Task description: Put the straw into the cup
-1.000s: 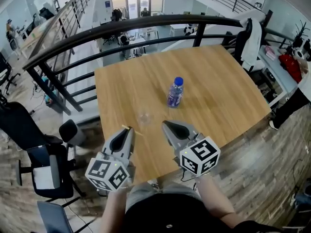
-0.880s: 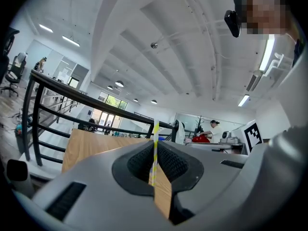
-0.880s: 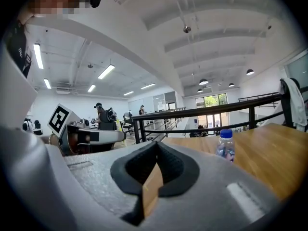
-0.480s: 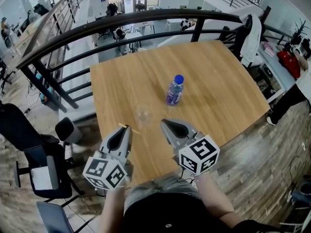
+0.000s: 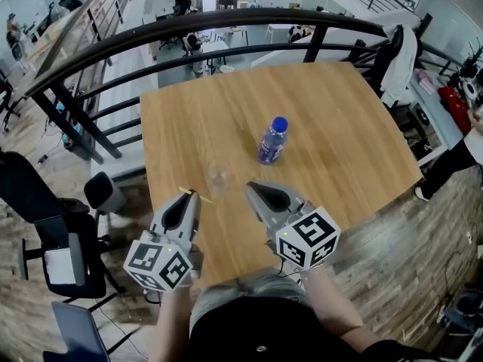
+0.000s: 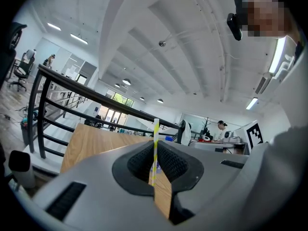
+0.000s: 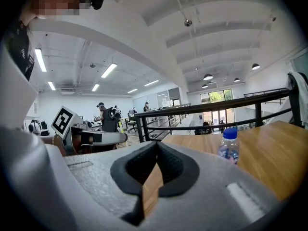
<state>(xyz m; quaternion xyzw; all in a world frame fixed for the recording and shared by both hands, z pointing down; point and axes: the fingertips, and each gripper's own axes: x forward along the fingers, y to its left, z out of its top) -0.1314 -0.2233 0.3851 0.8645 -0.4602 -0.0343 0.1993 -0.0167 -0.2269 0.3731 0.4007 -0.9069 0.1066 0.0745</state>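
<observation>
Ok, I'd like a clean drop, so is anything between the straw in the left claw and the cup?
Nothing visible. Only bare table lies between the straw, pinched in the left claw, and the clear cup just ahead; the bottle stands farther back to the right, off that line.

No lettering can be read anywhere (the bottle [image 5: 272, 142] label is too blurred).

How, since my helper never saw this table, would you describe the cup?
On the wooden table, look near the front edge, just ahead of the left gripper. The cup is clear and colourless, unlike the blue-capped bottle farther back.
</observation>
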